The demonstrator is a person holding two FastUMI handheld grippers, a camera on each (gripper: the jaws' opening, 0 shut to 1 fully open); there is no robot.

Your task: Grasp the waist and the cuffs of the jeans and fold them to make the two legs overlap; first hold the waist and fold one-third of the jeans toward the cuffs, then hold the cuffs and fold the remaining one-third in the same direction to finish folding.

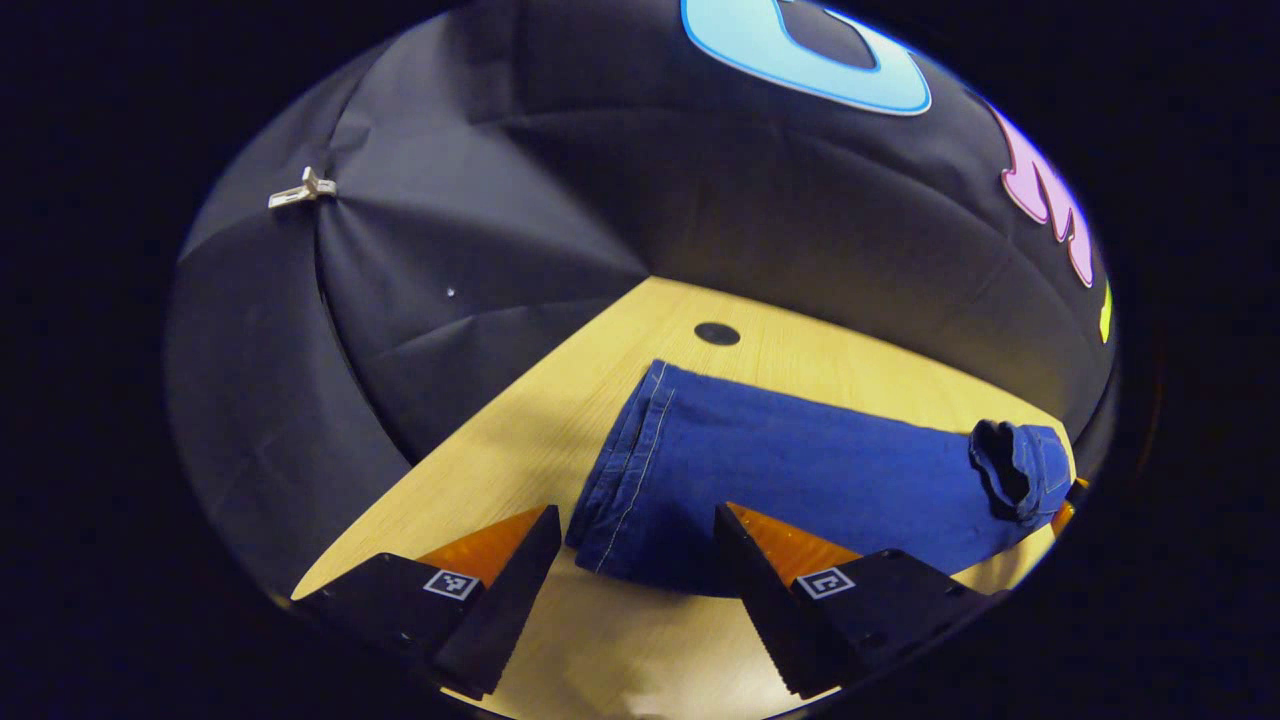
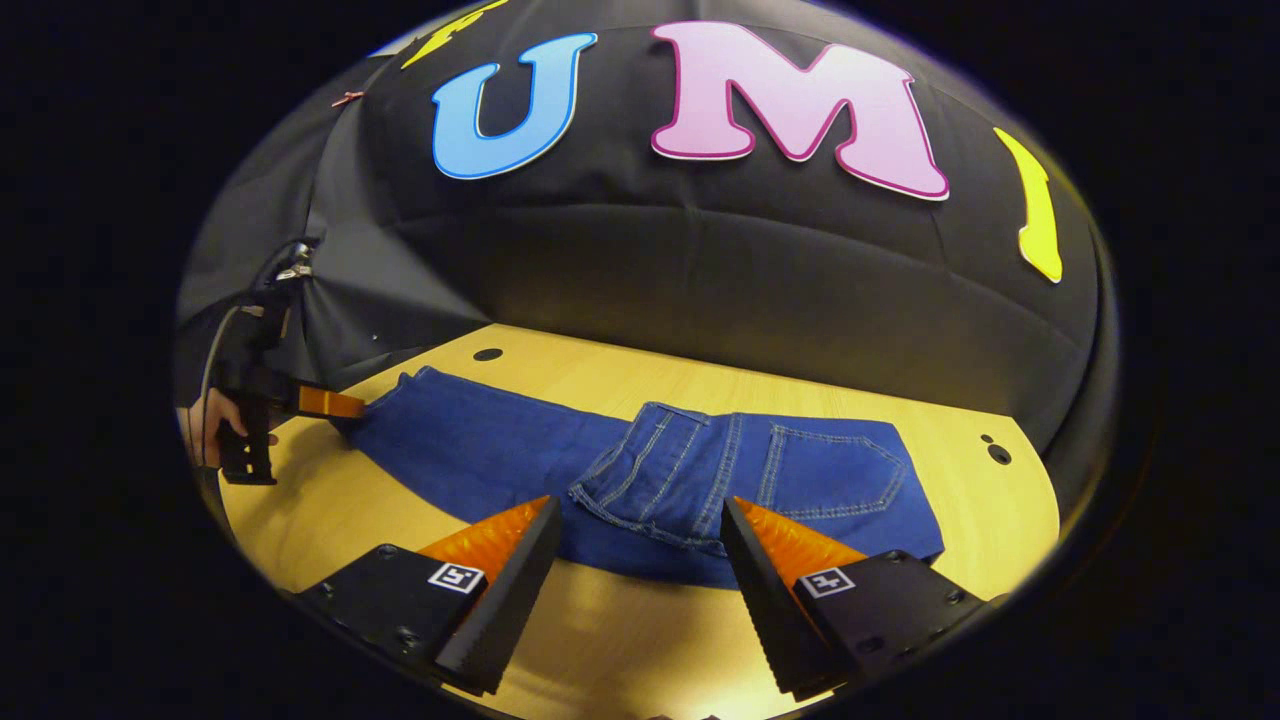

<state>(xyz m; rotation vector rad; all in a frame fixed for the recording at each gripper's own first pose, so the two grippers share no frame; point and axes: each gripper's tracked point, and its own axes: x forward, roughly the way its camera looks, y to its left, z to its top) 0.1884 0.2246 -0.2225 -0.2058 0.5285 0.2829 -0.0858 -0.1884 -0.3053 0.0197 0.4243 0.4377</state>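
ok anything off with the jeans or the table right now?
Mostly tidy. The jeans lie flat on the table, legs overlapped and the waist section already folded over toward the cuffs. One oddity: that folded waist sits slightly askew, with its near corner bunched. Both the left gripper and right gripper are open, holding nothing.

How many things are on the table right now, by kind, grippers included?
Jeans: 1
Grippers: 2, left gripper and right gripper
Table: 1
Holes in the table: 3, two at the right and one at the left
Total: 7
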